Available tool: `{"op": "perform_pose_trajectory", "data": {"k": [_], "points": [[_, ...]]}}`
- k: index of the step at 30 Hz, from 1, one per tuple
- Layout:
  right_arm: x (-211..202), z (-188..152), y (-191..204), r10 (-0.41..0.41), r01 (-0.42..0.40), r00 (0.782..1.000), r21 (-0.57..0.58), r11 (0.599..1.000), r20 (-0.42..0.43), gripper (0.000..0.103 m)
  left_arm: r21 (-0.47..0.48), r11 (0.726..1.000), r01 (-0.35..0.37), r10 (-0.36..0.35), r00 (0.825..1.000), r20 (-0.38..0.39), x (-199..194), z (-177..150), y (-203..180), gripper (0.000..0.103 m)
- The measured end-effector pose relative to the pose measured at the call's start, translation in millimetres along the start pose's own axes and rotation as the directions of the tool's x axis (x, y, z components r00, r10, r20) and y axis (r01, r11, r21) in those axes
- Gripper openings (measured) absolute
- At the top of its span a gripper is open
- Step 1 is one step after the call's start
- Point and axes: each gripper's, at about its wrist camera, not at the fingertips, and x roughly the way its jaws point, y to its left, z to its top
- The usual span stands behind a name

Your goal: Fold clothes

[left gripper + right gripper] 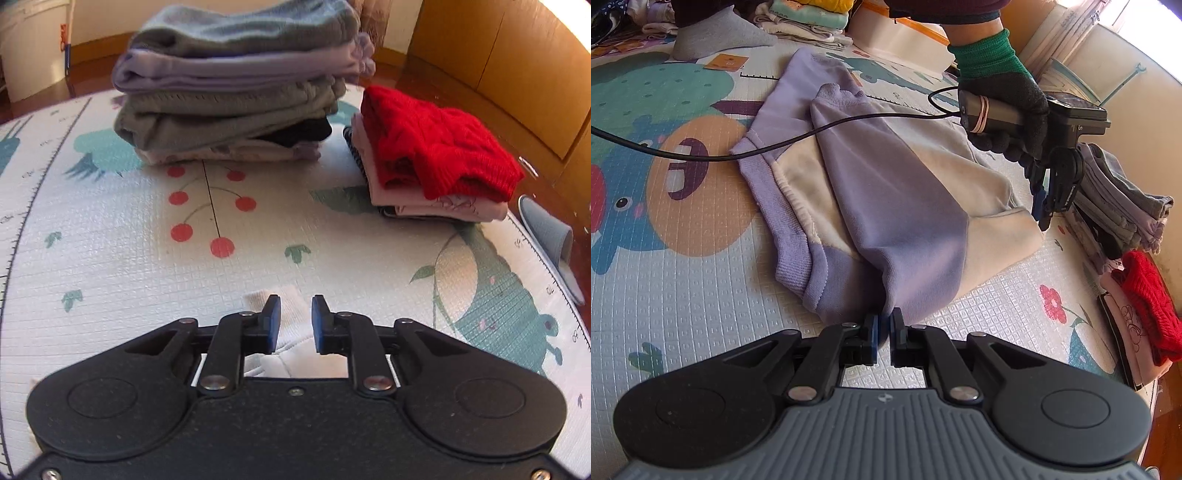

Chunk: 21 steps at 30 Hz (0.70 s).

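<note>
Right gripper (884, 325) is clamped on the purple edge of the lilac-and-cream sweatshirt (886, 192), which lies partly folded on the play mat (683, 314). Left gripper (295, 317) has its jaws apart with nothing pinched, hovering over a cream corner of the shirt. 2 folded stacks sit beyond: a tall grey-lilac pile (236, 81) and a shorter one topped by a red knit (439, 147).

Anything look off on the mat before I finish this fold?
The tall stack of folded clothes is uneven: its layers overhang one another. A black cable drapes across the purple-and-cream sweatshirt that the right claw pinches. Nothing looks spilled or torn.
</note>
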Motion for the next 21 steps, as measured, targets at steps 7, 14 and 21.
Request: {"op": "perform_pose_trajectory", "data": {"k": [7,14,21], "points": [[-9,-5,3,-0.009,0.009,1.000,0.000,1.000,0.009,0.008,-0.257,0.945,-0.204,0.208,0.978,-0.014,-132,-99,36,0.038],[-21,-9,3,0.013,-0.013,0.999,-0.025,1.000,0.030,0.010,-0.594,0.756,-0.276,0.262,0.959,-0.112,-196,-186,83,0.043],[-19,0,-3,-0.017,0.017,0.999,0.009,1.000,0.035,0.015,-0.774,0.599,-0.206,0.188,0.976,-0.114,-192,-221,106,0.043]]}}
